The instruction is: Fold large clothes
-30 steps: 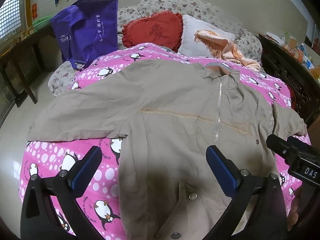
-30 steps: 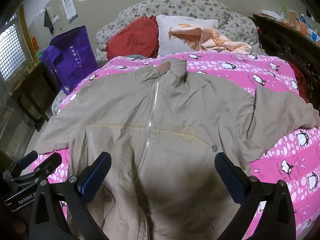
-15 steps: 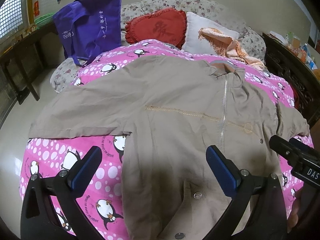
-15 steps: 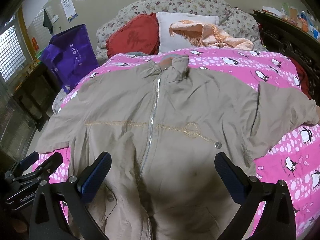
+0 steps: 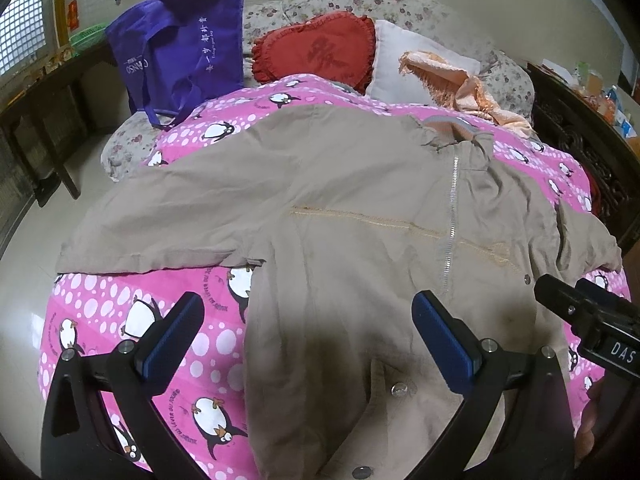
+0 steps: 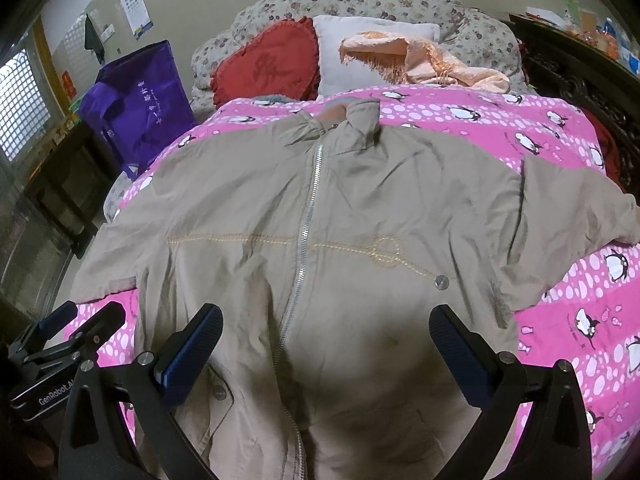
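Both of my grippers are spread wide with nothing between their blue pads: the left gripper point(image 5: 306, 330) hangs over the lower left front of the beige jacket point(image 5: 360, 220), the right gripper point(image 6: 326, 338) over its lower middle. I see the jacket lying zipped, front up, sleeves out to each side, filling mid-frame on the pink penguin blanket point(image 6: 460, 116). A purple bag point(image 5: 180, 48) stands upper left, beside a red heart cushion point(image 5: 320, 52).

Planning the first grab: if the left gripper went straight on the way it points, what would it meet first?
Probably the jacket: the open left gripper points at its lower front, nothing between. Depth is unclear.
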`<state>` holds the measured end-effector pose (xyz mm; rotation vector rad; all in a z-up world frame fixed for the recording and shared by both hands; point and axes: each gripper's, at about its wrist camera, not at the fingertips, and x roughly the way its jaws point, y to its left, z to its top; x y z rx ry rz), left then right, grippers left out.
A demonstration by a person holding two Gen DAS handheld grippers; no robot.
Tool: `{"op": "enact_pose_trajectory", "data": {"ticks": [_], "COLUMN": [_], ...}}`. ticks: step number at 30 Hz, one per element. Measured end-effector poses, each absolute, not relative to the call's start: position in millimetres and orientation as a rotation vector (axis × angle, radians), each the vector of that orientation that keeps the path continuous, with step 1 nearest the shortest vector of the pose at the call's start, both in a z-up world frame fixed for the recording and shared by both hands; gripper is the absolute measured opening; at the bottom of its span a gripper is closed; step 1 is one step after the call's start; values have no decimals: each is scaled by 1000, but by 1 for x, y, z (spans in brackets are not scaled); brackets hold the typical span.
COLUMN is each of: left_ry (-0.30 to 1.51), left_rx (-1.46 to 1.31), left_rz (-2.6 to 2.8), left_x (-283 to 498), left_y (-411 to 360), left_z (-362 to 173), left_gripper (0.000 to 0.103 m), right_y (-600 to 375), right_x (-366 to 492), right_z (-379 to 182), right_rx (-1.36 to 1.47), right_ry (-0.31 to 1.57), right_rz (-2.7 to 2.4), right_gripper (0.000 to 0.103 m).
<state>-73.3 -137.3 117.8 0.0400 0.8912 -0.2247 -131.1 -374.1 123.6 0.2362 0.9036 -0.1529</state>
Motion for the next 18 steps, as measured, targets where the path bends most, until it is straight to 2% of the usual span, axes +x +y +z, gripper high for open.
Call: {"op": "enact_pose_trajectory", "data": {"ticks": [18], "left_ry": [925], "left_rx": [12], "left_rz": [-179], "left_x": [-60], "left_y": [-117], "left_z": [105], "left_gripper": [103], "right_y": [-363], "right_x": [-118], "right_z": [111], "right_rx": [218], "right_ry": [939], "right_rz": [-125], "right_gripper": [103]}}
